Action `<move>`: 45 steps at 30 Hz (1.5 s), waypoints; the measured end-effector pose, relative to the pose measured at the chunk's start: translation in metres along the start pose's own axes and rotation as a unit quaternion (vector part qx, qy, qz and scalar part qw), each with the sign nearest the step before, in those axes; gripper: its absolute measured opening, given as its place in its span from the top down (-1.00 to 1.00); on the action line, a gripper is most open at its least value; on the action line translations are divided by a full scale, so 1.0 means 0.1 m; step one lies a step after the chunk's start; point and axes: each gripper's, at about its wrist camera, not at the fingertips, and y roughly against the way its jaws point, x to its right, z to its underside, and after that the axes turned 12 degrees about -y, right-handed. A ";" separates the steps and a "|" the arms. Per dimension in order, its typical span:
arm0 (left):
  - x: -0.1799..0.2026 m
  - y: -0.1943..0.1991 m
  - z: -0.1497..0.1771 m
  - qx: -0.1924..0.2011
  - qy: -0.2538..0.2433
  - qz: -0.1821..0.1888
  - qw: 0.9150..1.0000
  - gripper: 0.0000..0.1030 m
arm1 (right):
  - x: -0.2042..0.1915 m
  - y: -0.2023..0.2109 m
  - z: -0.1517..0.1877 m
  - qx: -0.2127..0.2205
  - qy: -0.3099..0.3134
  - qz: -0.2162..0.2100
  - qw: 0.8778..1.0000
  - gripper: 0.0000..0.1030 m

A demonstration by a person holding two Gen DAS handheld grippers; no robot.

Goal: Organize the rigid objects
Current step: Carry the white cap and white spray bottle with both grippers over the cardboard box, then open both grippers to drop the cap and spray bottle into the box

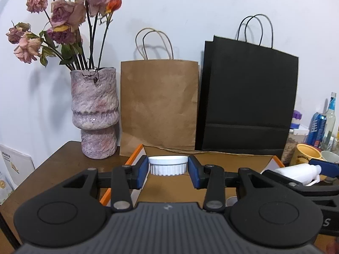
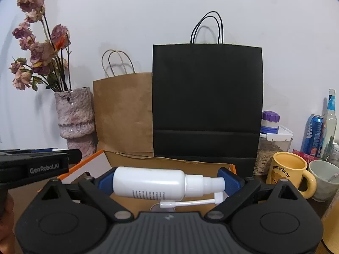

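Observation:
My left gripper [image 1: 168,166] is shut on a small white ribbed ramekin [image 1: 168,165], its blue pads pressing both sides, above an open cardboard box with orange edges [image 1: 239,158]. My right gripper [image 2: 165,183] is shut on a white spray bottle [image 2: 152,182] held sideways, base at the left pad, cap at the right, its thin nozzle tube [image 2: 186,203] hanging below. The same bottle [image 1: 296,172] and right gripper show at the right of the left wrist view. The left gripper's body [image 2: 36,165] shows at the left of the right wrist view. The cardboard box [image 2: 165,162] lies under both.
Against the wall stand a pink vase [image 1: 95,114] of dried roses, a brown paper bag [image 1: 159,105] and a black paper bag [image 1: 247,97]. To the right are a yellow mug [image 2: 290,171], a white cup [image 2: 324,180], a jar with a purple lid [image 2: 271,124], a blue can [image 2: 313,135] and a glass bottle [image 2: 330,120].

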 end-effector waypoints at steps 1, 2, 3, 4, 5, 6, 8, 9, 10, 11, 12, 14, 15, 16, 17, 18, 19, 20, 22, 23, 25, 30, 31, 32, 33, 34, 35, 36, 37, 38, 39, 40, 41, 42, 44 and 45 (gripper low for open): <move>0.00 -0.05 0.00 -0.003 0.000 -0.001 1.000 0.20 | 0.00 -0.03 0.00 -0.002 0.000 0.000 1.000 -0.89; -0.01 -0.09 0.00 -0.006 -0.001 -0.002 1.000 0.20 | 0.01 -0.06 -0.01 -0.004 0.000 -0.001 1.000 -0.89; -0.01 -0.13 0.01 -0.010 -0.001 -0.002 1.000 0.20 | 0.01 -0.10 0.00 -0.007 0.002 -0.001 1.000 -0.89; -0.02 -0.17 0.01 -0.013 -0.002 -0.003 1.000 0.20 | 0.01 -0.12 0.00 -0.008 0.003 -0.001 1.000 -0.89; -0.03 -0.21 0.02 -0.017 -0.003 -0.004 1.000 0.20 | 0.01 -0.14 0.01 -0.011 0.005 0.001 1.000 -0.89; -0.03 -0.25 0.03 -0.021 -0.003 -0.005 1.000 0.20 | 0.01 -0.17 0.01 -0.013 0.006 0.002 1.000 -0.89; -0.04 -0.31 0.04 -0.028 -0.004 -0.008 1.000 0.20 | 0.03 -0.23 0.02 -0.018 0.005 0.002 1.000 -0.89; -0.06 -0.35 0.05 -0.031 -0.005 -0.009 0.999 0.20 | 0.04 -0.25 0.03 -0.021 0.005 0.001 1.000 -0.89; -0.07 -0.37 0.06 -0.033 -0.006 -0.010 0.999 0.20 | 0.05 -0.28 0.03 -0.024 0.005 0.002 1.000 -0.89; -0.07 -0.40 0.07 -0.036 -0.007 -0.012 0.999 0.20 | 0.05 -0.30 0.04 -0.026 0.006 0.002 1.000 -0.89; -0.08 -0.42 0.08 -0.038 -0.008 -0.013 0.999 0.20 | 0.05 -0.32 0.05 -0.029 0.006 0.003 1.000 -0.89; -0.10 -0.46 0.09 -0.043 -0.010 -0.015 0.999 0.20 | 0.06 -0.36 0.07 -0.034 0.006 0.003 0.999 -0.89; -0.10 -0.49 0.10 -0.045 -0.011 -0.015 0.999 0.20 | 0.06 -0.38 0.08 -0.036 0.007 0.004 0.999 -0.89; -0.11 -0.51 0.11 -0.048 -0.012 -0.016 0.999 0.20 | 0.07 -0.40 0.09 -0.038 0.007 0.005 0.999 -0.89; -0.11 -0.52 0.12 -0.050 -0.014 -0.016 0.999 0.20 | 0.07 -0.40 0.10 -0.040 0.008 0.006 0.999 -0.89; -0.11 -0.54 0.14 -0.053 -0.015 -0.017 0.998 0.20 | 0.07 -0.41 0.11 -0.042 0.008 0.007 0.999 -0.89; -0.11 -0.56 0.15 -0.055 -0.016 -0.017 0.998 0.20 | 0.08 -0.42 0.12 -0.044 0.008 0.007 0.999 -0.89; -0.11 -0.57 0.16 -0.058 -0.018 -0.018 0.998 0.20 | 0.08 -0.42 0.12 -0.045 0.009 0.008 0.999 -0.89; -0.12 -0.60 0.18 -0.063 -0.019 -0.017 0.998 0.20 | 0.08 -0.43 0.14 -0.048 0.010 0.008 0.999 -0.89; -0.12 -0.60 0.19 -0.066 -0.021 -0.017 0.997 0.20 | 0.08 -0.43 0.14 -0.050 0.011 0.008 0.999 -0.89; -0.12 -0.60 0.19 -0.068 -0.022 -0.015 0.997 0.20 | 0.09 -0.44 0.15 -0.054 0.011 0.007 0.998 -0.89; -0.13 -0.61 0.19 -0.076 -0.026 -0.015 0.997 -0.07 | 0.13 -0.45 0.14 -0.060 0.000 0.011 0.998 -0.89; -0.13 -0.61 0.19 -0.075 -0.027 -0.016 0.997 -0.30 | 0.14 -0.45 0.14 -0.060 -0.001 0.009 0.998 -0.90; -0.13 -0.60 0.19 -0.073 -0.028 -0.019 0.997 -0.42 | 0.14 -0.44 0.14 -0.060 -0.001 0.008 0.998 -0.92; -0.13 -0.60 0.19 -0.071 -0.029 -0.021 0.997 -0.43 | 0.14 -0.43 0.14 -0.059 0.001 0.007 0.998 -0.99; -0.14 -0.59 0.19 -0.070 -0.029 -0.020 0.997 -0.50 | 0.13 -0.43 0.15 -0.057 0.002 0.008 0.998 -1.00; -0.14 -0.59 0.19 -0.069 -0.028 -0.019 0.997 -0.69 | 0.12 -0.42 0.15 -0.057 0.004 0.008 0.998 -1.00; -0.14 -0.58 0.19 -0.068 -0.026 -0.020 0.997 -0.77 | 0.12 -0.42 0.15 -0.057 0.005 0.008 0.998 -1.00; -0.15 -0.58 0.19 -0.064 -0.026 -0.021 0.997 -0.83 | 0.12 -0.42 0.14 -0.057 0.006 0.008 0.998 -1.00; -0.15 -0.57 0.18 -0.061 -0.024 -0.020 0.998 -0.88 | 0.12 -0.41 0.14 -0.056 0.006 0.008 0.998 -1.00; -0.15 -0.56 0.18 -0.060 -0.023 -0.019 0.998 -0.93 | 0.12 -0.41 0.14 -0.056 0.006 0.008 0.998 -1.00; -0.15 -0.56 0.17 -0.058 -0.022 -0.018 0.998 -1.00 | 0.12 -0.41 0.14 -0.055 0.006 0.009 0.998 -1.00; -0.16 -0.55 0.17 -0.055 -0.021 -0.016 0.998 -1.00 | 0.12 -0.41 0.14 -0.055 0.006 0.009 0.998 -1.00; -0.16 -0.54 0.17 -0.054 -0.021 -0.015 0.998 -1.00 | 0.12 -0.40 0.14 -0.055 0.005 0.009 0.998 -1.00; -0.15 -0.54 0.17 -0.054 -0.022 -0.016 0.998 -1.00 | 0.12 -0.40 0.14 -0.055 0.005 0.009 0.998 -1.00; -0.15 -0.54 0.17 -0.055 -0.022 -0.017 0.998 -1.00 | 0.12 -0.40 0.13 -0.055 0.006 0.009 0.998 -1.00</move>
